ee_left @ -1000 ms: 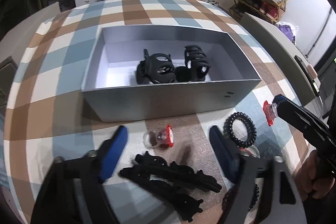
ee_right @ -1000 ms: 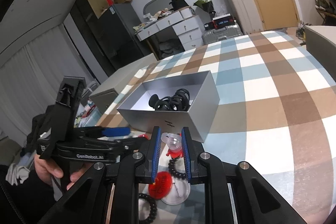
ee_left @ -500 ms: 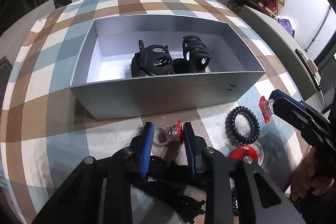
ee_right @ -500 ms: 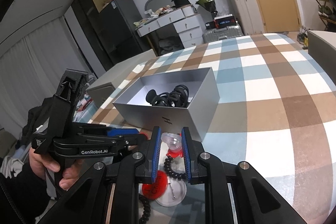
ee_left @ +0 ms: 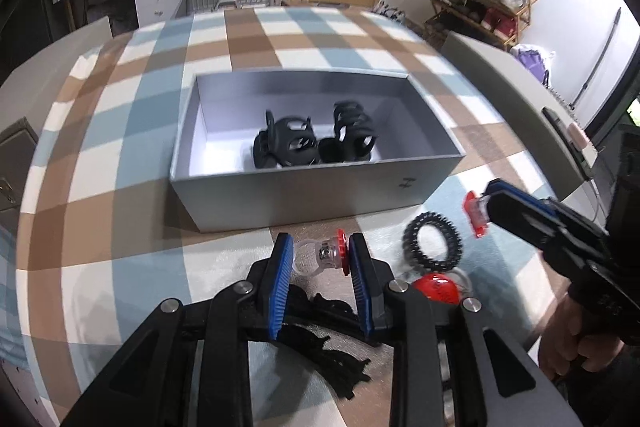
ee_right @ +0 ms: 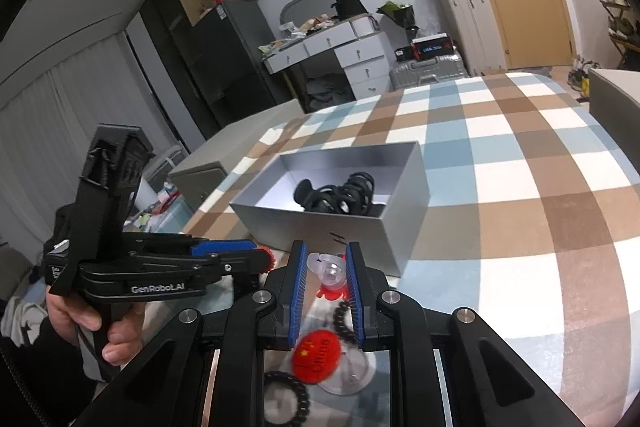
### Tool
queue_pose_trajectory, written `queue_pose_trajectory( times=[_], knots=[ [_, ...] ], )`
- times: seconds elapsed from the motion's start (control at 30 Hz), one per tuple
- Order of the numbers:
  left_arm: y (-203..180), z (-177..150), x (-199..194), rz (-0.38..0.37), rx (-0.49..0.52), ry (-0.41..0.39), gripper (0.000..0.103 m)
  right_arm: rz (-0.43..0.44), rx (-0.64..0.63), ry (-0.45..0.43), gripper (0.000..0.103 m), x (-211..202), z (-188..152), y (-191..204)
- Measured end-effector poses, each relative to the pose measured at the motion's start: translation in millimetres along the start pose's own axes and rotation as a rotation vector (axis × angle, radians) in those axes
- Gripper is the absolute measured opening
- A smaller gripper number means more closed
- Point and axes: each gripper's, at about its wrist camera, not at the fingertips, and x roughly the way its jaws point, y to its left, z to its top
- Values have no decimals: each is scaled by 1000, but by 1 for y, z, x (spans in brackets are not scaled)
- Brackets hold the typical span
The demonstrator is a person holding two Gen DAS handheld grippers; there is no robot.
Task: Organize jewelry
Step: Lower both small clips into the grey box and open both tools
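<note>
A clear plastic ring with a red top (ee_left: 326, 254) is pinched between the blue pads of my left gripper (ee_left: 320, 255), a little above the checked tablecloth and just in front of the silver box (ee_left: 312, 197). My right gripper (ee_right: 327, 273) is shut on a second clear ring with a red top (ee_right: 330, 273), held near the box's front right corner. In the left wrist view the right gripper (ee_left: 486, 211) comes in from the right with its ring (ee_left: 475, 214). Two black hair claws (ee_left: 290, 147) lie inside the box.
On the cloth before the box lie a black spiral hair tie (ee_left: 432, 245), a red round badge (ee_left: 436, 289) and a long black hair claw (ee_left: 324, 343) under my left gripper. A second spiral tie (ee_right: 286, 401) lies near the front edge. A person's hand (ee_right: 86, 323) holds the left gripper.
My left gripper closed from wide open onto the red-topped ring lying on the cloth, then rose slightly with it. The right gripper kept its ring and stayed put.
</note>
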Motion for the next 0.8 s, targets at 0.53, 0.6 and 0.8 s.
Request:
queue_pose_trajectory(
  times=[0.53, 0.6, 0.8],
  knots=[
    [18, 26, -44, -18, -39, -158, 23, 150, 38, -13, 19, 10, 31, 14],
    [21, 30, -42, -24, -49, -163, 23, 157, 28, -14, 19, 16, 37, 16],
    [30, 45, -27, -35, -62, -164, 23, 163, 17, -10, 19, 40, 56, 14]
  ],
)
